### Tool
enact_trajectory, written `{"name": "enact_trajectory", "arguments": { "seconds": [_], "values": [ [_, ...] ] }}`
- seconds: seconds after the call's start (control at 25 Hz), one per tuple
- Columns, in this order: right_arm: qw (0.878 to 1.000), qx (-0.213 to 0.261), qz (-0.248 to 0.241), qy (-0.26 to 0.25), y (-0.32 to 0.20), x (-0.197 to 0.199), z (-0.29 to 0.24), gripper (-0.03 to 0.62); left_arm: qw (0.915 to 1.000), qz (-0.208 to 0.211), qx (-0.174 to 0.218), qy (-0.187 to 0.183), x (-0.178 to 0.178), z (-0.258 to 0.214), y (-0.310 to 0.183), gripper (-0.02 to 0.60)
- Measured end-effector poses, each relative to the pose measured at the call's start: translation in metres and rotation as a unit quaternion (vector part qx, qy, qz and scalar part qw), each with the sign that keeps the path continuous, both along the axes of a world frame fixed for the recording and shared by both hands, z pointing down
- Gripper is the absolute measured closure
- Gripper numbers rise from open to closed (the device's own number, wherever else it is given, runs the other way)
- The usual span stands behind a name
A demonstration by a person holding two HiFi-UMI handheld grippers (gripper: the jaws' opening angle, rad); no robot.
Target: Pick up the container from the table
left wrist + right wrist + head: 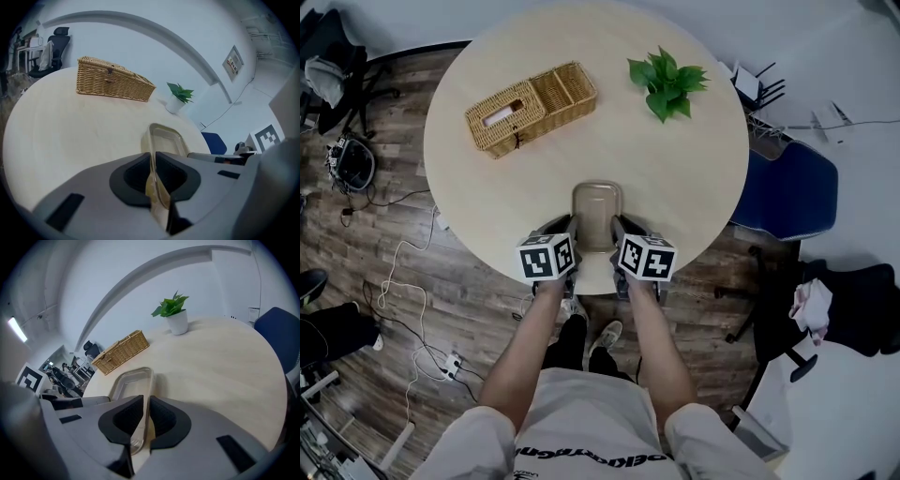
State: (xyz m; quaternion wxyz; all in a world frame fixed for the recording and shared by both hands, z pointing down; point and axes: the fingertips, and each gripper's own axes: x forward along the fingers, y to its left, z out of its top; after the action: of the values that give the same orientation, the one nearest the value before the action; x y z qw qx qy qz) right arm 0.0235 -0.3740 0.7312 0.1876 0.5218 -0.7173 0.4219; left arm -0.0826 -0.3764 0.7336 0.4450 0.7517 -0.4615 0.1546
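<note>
Head view: left tool (566, 228) and right tool (624, 228) pinch thin walls of the clear round-cornered container (597, 208).

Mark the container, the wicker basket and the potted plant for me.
container (597, 211), head view, its bare inside floor.
wicker basket (532, 111), head view, its woven top.
potted plant (667, 82), head view, its leaves.

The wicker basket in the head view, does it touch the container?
No, the wicker basket lies toward the far left of the table, and bare tabletop separates it from the container.
</note>
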Motion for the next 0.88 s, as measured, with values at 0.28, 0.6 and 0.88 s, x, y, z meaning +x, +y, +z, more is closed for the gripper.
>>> {"name": "enact_trajectory", "arguments": {
  "seconds": [0.28,0.6,0.88],
  "values": [
    [1.0,0.016,0.003,-0.005,0.004,0.001,-0.008,0.542,0.9999,-0.013,-0.004,0.007,-0.002,-0.004,0.003,0.548],
    [0.999,0.044,-0.003,-0.001,0.011,0.002,-0.036,0.542,0.9993,-0.028,0.022,0.005,-0.003,-0.03,0.013,0.548],
    [0.997,0.075,-0.013,-0.005,0.028,0.001,-0.074,0.542,0.9979,-0.036,0.053,0.004,-0.004,-0.068,0.032,0.548]
  ]
}}
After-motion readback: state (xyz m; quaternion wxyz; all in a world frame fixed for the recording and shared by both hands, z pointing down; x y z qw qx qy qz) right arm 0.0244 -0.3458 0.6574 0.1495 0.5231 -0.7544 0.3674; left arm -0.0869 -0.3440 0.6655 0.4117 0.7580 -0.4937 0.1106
